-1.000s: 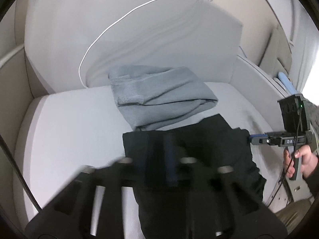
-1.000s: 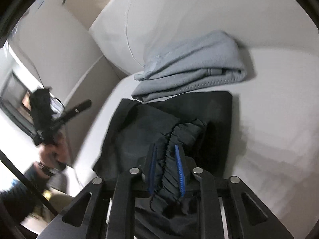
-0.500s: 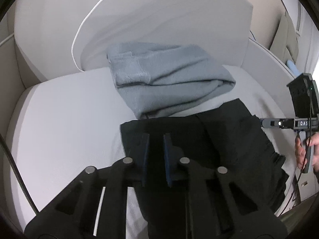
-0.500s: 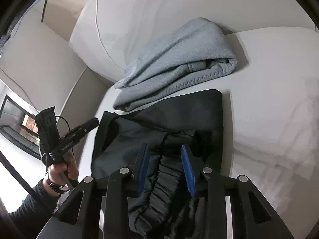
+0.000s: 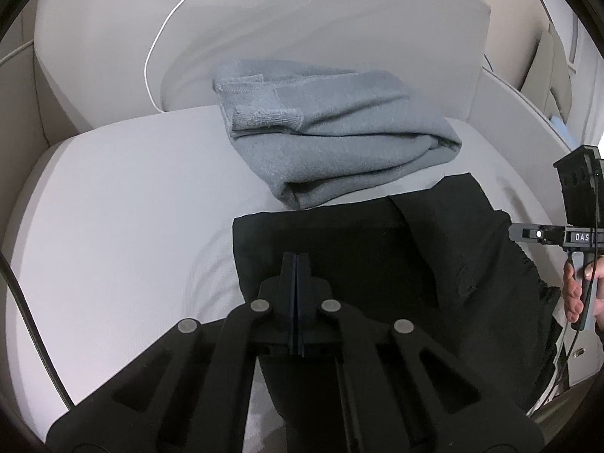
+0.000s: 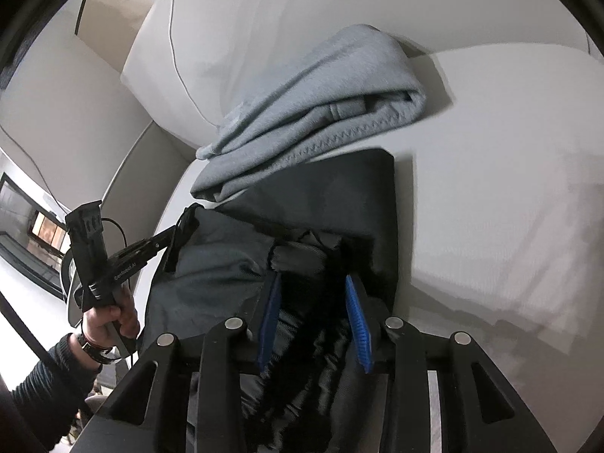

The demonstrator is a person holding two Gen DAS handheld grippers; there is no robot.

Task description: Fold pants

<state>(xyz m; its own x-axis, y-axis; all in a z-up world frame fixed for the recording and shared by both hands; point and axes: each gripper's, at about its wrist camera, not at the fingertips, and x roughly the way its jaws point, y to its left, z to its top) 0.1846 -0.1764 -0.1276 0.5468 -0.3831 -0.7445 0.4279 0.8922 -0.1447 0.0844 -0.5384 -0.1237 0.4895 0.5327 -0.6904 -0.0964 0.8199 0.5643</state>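
Observation:
The black pants point(image 5: 377, 264) lie folded on the white sofa seat; they also show in the right wrist view point(image 6: 321, 207). My left gripper point(image 5: 296, 260) is shut and empty, hovering over the pants' near left part. In the right wrist view it shows at the left point(image 6: 177, 232), at the pants' edge. My right gripper point(image 6: 313, 294) is open, its blue pads either side of the gathered elastic waistband point(image 6: 302, 332), not gripping it. It also shows at the right of the left wrist view point(image 5: 528, 233).
A folded grey garment point(image 5: 332, 132) lies behind the pants against the white back cushion point(image 5: 302, 19); it also shows in the right wrist view point(image 6: 321, 105). A thin white cable point(image 5: 158, 37) runs over the cushion. Sofa arms stand on both sides.
My right gripper has opened and let go of the waistband. My left gripper has closed its fingers with nothing between them. Both moved slightly nearer the sofa back.

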